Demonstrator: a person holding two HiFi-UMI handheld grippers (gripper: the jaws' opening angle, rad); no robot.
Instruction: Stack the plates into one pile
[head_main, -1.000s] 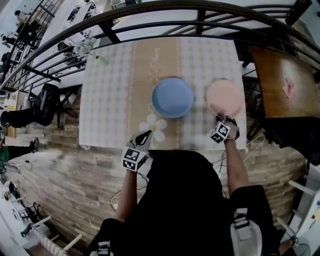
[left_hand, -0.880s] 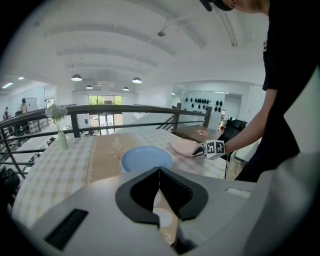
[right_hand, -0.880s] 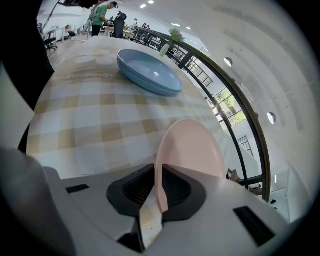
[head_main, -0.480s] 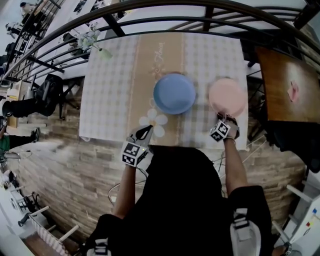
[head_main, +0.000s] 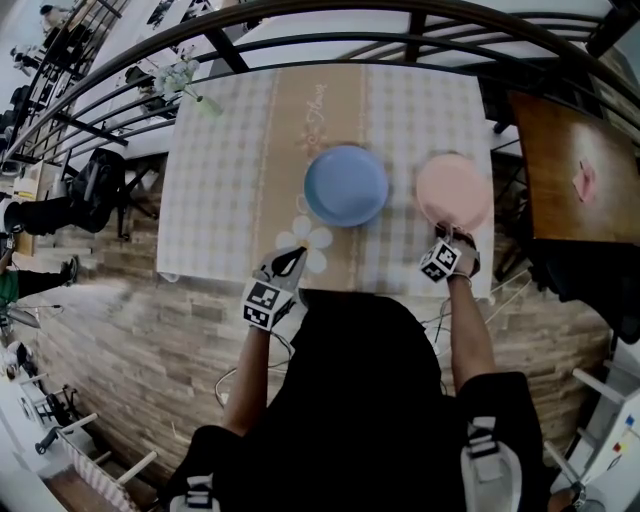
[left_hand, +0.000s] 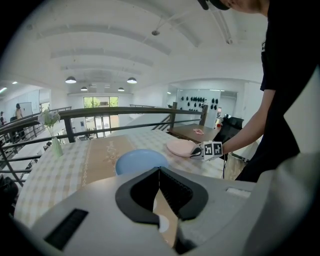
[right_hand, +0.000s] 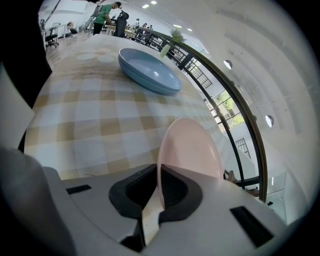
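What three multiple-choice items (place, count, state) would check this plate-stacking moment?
1. Where is the blue plate?
A) on the floor
B) left of the pink plate, apart from it
C) on a chair
2. How many plates are in view?
A) one
B) two
C) four
3. What state is the right gripper in?
A) open, empty
B) shut on the blue plate
C) shut on the pink plate's rim
Key: B, tablecloth shows between them; B, one blue, one pink; C, its jaws have just been closing, the rim between them.

Left tongs (left_hand: 159, 175) shut; right tongs (right_hand: 159, 192) closing on plate (right_hand: 192, 145).
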